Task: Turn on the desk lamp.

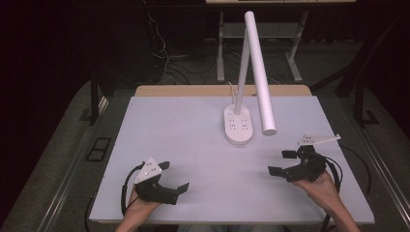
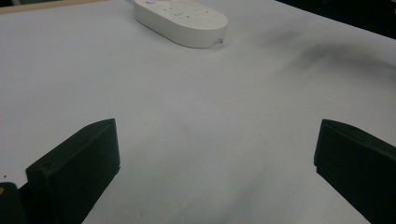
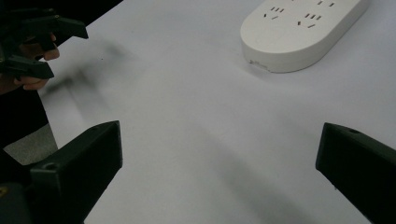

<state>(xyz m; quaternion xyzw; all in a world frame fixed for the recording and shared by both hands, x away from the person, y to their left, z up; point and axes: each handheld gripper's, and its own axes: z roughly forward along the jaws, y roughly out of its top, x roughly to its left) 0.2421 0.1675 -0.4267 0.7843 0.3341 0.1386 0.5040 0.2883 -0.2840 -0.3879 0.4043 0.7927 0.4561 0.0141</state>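
We find the left gripper point(image 1: 174, 177) low over the near left of the white table point(image 1: 183, 125), jaws spread wide and holding nothing, aimed toward the middle. Farther back, a little right of centre, lies the white power strip point(image 1: 238, 126), flat on the surface, with the stem of a white desk lamp point(image 1: 258, 67) rising at its far end and the lamp's long head slanting down to its right. The right gripper point(image 1: 283, 162) sits at the near right, likewise fully open and empty, pointing left toward the strip. We judge the work in hand to be an approach to the power strip, which is well apart from both tools. To do it well, we would bring one gripper in low along the table, keep the jaws wide enough to straddle the strip's narrow width, and stay clear of the lamp head overhanging on the right; the other gripper should hold back until contact is made. As to views: the high view alone gives us the lamp and the layout of both hands. The left gripper view shows the strip's point(image 2: 182, 21) rounded near end and side wall. The right gripper view shows its socket holes point(image 3: 299, 30) plainly, and the left gripper point(image 3: 49, 44) at a distance with fingers around it.
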